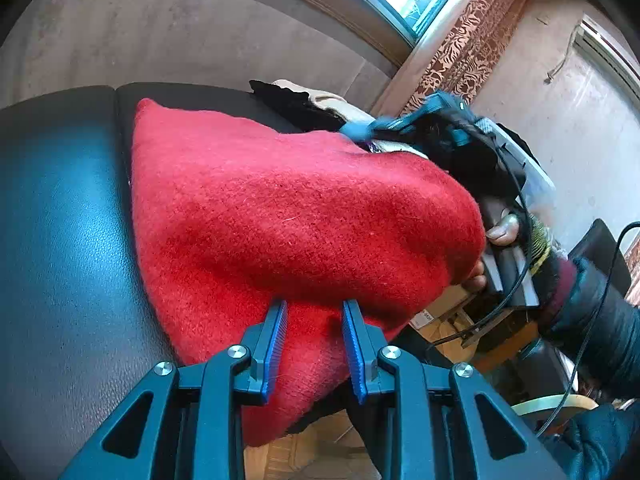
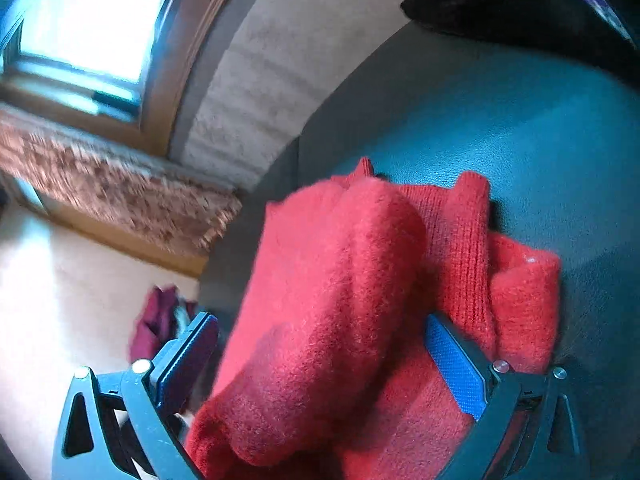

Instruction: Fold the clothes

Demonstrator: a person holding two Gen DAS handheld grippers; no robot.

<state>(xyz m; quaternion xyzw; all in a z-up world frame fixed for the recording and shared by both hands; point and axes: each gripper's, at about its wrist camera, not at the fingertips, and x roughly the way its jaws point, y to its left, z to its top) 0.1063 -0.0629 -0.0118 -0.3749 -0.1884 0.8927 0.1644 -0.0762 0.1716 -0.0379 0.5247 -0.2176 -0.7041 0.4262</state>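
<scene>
Hand-held gripper [image 2: 320,356] astride red sweater [image 2: 320,280]

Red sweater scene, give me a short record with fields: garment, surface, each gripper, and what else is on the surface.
garment: red sweater, fuzzy knit, bunched in thick folds, ribbed edge showing in the right wrist view
surface: dark leather-look surface; the sweater lies on it, one end hanging past the edge
left gripper: jaws apart, fingertips at the sweater's near fold
right gripper: jaws wide apart, a thick fold between them
other items: dark clothes pile at the far edge
</scene>
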